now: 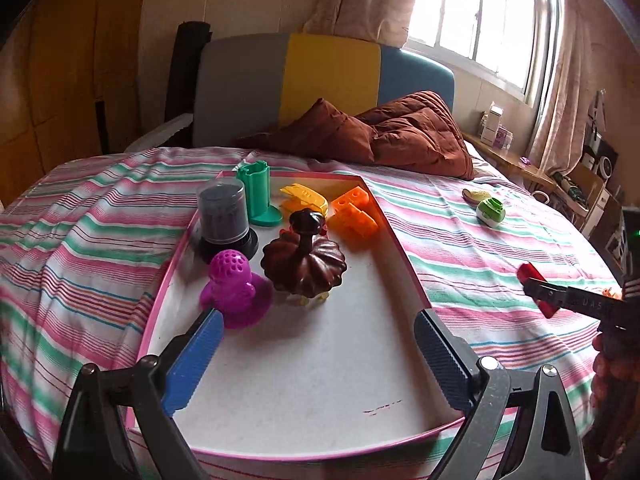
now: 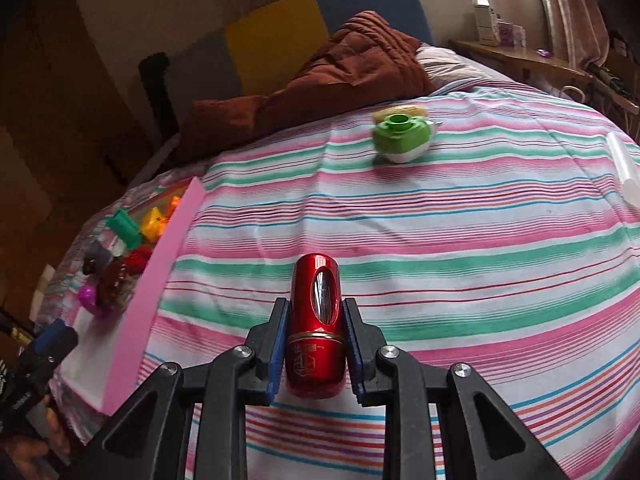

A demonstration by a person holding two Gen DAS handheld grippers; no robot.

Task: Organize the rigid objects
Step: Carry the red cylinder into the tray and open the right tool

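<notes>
- The left tool [image 1: 318, 346] points forward and downward, its two blue-padded fingers [image 1: 192, 360] spread wide with nothing between them
- The right tool [image 2: 315, 344] also tilts downward, its pads [image 2: 277, 350] pressed on both sides of a red canister [image 2: 315, 328]
- In the left wrist view the right tool [image 1: 538, 286] reaches in from the right edge
- Part of a hand [image 1: 614, 364] shows behind it
</notes>
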